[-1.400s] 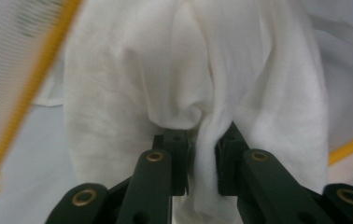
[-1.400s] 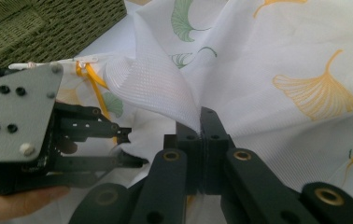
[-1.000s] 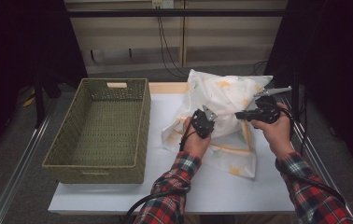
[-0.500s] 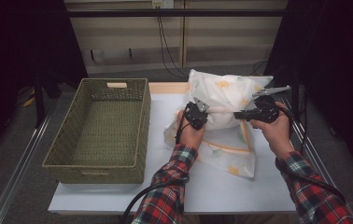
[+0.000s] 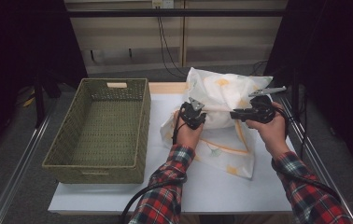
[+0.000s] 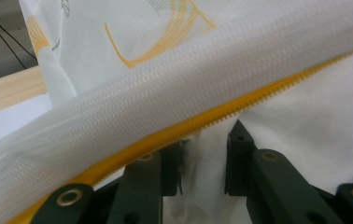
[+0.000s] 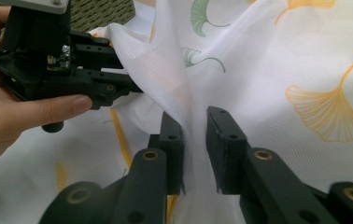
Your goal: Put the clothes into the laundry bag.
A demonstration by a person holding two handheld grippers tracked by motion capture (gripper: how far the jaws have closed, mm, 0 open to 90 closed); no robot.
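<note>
A white pillowcase (image 5: 221, 154) printed with ginkgo leaves lies on the table, and its far part bulges up over a pillow (image 5: 223, 91). A yellow zipper (image 6: 240, 105) runs along its opening. My left gripper (image 5: 201, 110) (image 6: 201, 154) sits at the opening's left side. Its jaws have just been opening, and a loose fold of the white fabric hangs between them. My right gripper (image 5: 234, 113) (image 7: 194, 135) faces it from the right. Its jaws have also just been opening, with a ridge of cloth in the gap. In the right gripper view the left gripper (image 7: 128, 86) shows close by.
A green woven basket (image 5: 143, 116) with nothing in it stands on the left of the white table (image 5: 202, 196). Metal rails run along both table sides, and a wooden strip lies at the far edge. Cables hang behind the table.
My left gripper has shifted a little to the left and away from me along the fabric edge. The right hand has kept still.
</note>
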